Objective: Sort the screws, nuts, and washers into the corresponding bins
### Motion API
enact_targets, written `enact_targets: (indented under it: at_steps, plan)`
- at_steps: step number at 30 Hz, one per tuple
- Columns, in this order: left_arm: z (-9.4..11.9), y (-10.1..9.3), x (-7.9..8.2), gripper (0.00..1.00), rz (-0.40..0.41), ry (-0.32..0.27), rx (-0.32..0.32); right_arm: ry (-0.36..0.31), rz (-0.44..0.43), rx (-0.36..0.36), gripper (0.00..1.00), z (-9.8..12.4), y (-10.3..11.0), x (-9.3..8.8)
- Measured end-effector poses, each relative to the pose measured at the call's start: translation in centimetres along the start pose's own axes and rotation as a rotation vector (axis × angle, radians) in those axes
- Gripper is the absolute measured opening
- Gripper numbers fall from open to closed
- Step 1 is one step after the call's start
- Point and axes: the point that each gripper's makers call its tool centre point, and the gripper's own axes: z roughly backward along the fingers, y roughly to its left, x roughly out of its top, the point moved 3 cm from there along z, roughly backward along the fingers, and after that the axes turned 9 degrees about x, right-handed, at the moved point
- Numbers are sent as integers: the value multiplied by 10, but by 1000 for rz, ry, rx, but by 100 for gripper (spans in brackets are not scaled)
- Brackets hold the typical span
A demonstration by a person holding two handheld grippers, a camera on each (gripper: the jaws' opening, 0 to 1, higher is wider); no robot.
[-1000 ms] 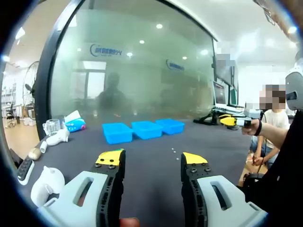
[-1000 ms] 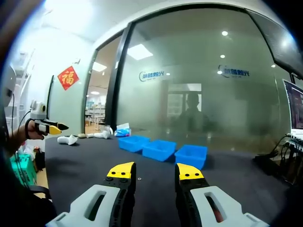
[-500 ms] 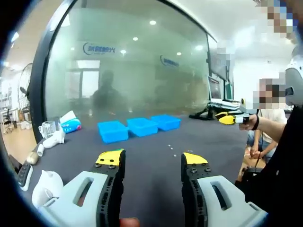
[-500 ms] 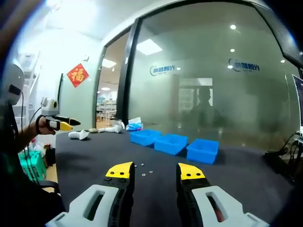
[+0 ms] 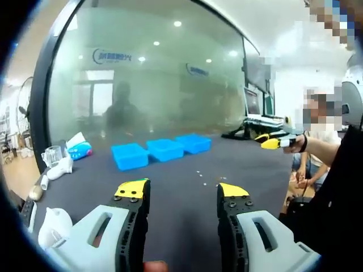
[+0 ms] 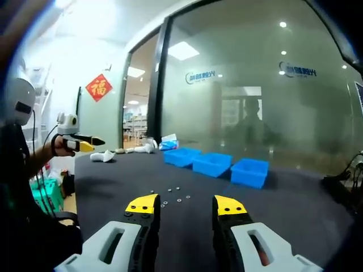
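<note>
Both grippers, left [image 5: 184,192] and right [image 6: 184,204], are held with jaws spread, nothing pinched. Small screws, nuts and washers [image 6: 171,196] are scattered on the dark table [image 6: 113,181], with three blue bins [image 6: 214,164] lined up beyond.

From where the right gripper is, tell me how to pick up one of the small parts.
Come straight down over one of the small parts on the dark table and pinch across its outer edges. They lie flat and spaced apart, so the jaws can straddle one.

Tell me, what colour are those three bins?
Bright blue bins, clearest in the right gripper view.
</note>
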Motion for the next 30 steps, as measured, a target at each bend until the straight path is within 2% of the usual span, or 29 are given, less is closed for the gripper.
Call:
enact_targets:
  at_steps: [10, 17, 30]
  plan:
    - [1, -3, -2, 46, -11, 30, -43, 9, -2, 38, 34, 2, 6, -1]
    - [0, -7, -7, 46, -13, 48, -66, 17, 5, 45, 35, 1, 7, -3]
    - [-3, -9, -6, 46, -29, 56, -86, 23, 12, 48, 35, 1, 8, -4]
